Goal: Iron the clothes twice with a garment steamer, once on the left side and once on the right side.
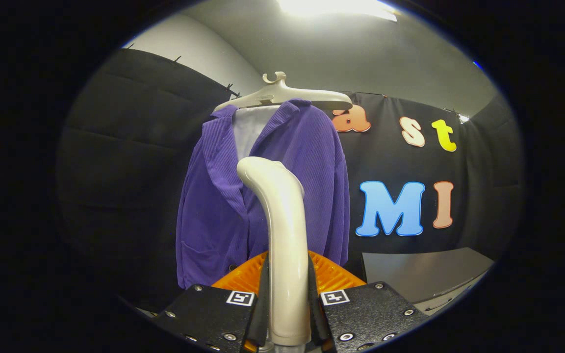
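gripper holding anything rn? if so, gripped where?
Yes: the gripper is shut on the garment steamer, both fingers clamping the lower handle shaft. Its curved head rises beyond the fingers toward the purple jacket.

Glossy, smooth plastic on the garment steamer (282,230), clamped between both fingers of the gripper (288,314). Ribbed, matt purple cloth, like corduroy, on the jacket (214,206). Smooth, pale plastic on the hanger (282,95). Matt black cloth, softly creased, on the booth wall (130,162). Smooth, matt grey on the table (424,272).
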